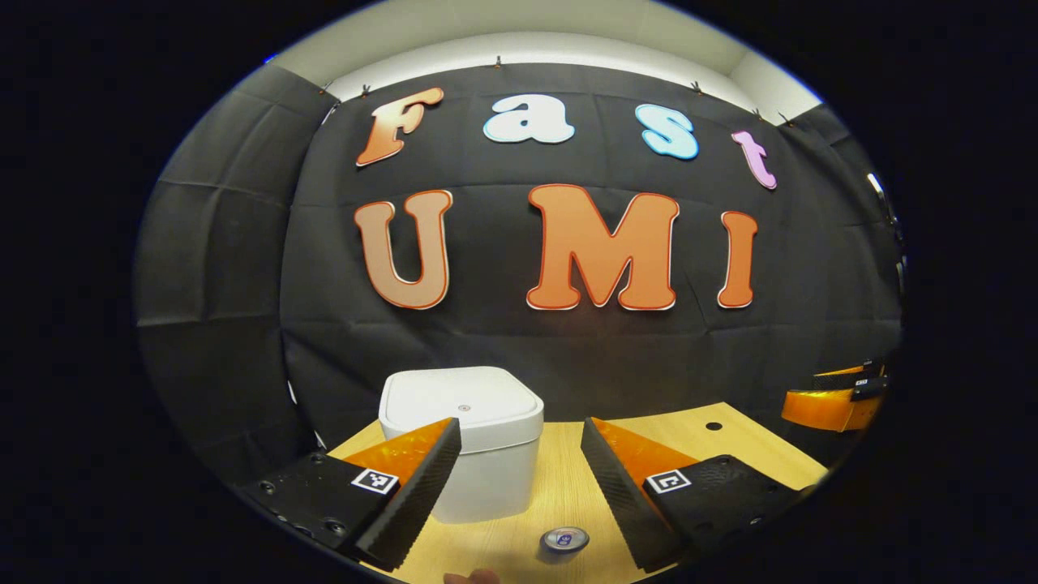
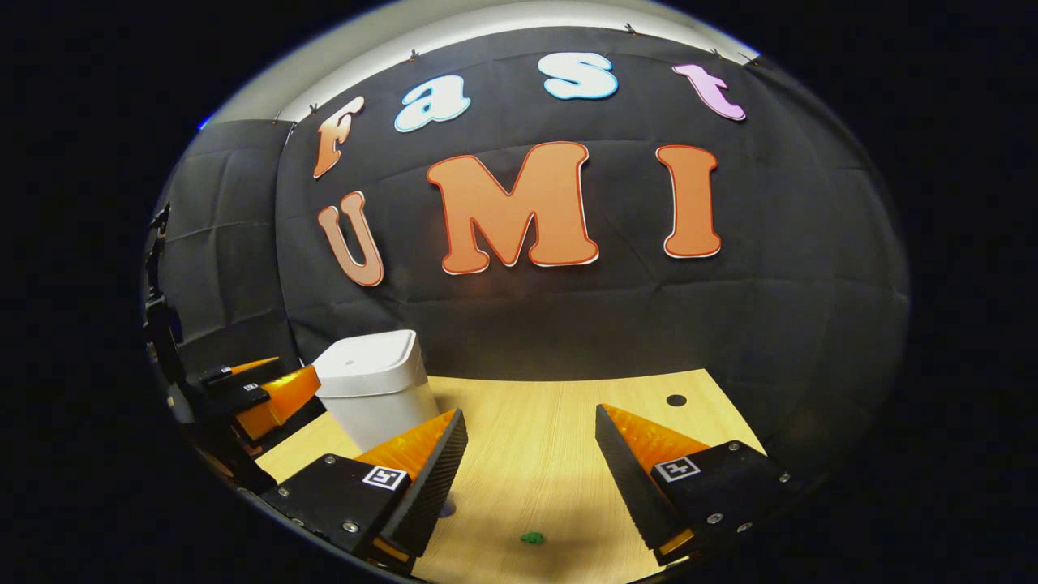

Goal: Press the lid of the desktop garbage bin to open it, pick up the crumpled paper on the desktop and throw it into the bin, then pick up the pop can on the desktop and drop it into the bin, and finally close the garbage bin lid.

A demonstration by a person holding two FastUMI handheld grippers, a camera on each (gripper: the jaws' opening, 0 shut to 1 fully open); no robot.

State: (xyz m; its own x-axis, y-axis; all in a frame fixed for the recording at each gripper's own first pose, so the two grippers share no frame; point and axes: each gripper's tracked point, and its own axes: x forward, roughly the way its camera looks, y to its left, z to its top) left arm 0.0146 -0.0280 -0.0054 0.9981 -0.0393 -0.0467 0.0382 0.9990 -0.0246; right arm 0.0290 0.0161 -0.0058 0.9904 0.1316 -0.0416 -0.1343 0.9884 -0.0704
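Observation:
The white garbage bin (image 1: 462, 442) stands on the wooden desk (image 1: 730, 450) with its lid down flat. My left gripper (image 1: 521, 430) hovers open just in front of it, and its left finger overlaps the bin's front. The pop can (image 1: 565, 539) stands upright on the desk between and below the fingers, showing its silver top. In the right gripper view the bin (image 2: 373, 389) is at the far left and my right gripper (image 2: 531, 418) is open over bare desk (image 2: 551, 442). The left gripper (image 2: 259, 397) shows beside the bin. A pale rounded thing (image 1: 474, 577) at the bottom edge is too cut off to identify.
The right gripper (image 1: 835, 401) hangs off the desk's right side in the left gripper view. A small green speck (image 2: 532, 537) lies on the desk near me. A round cable hole (image 2: 675, 400) sits at the desk's far right corner.

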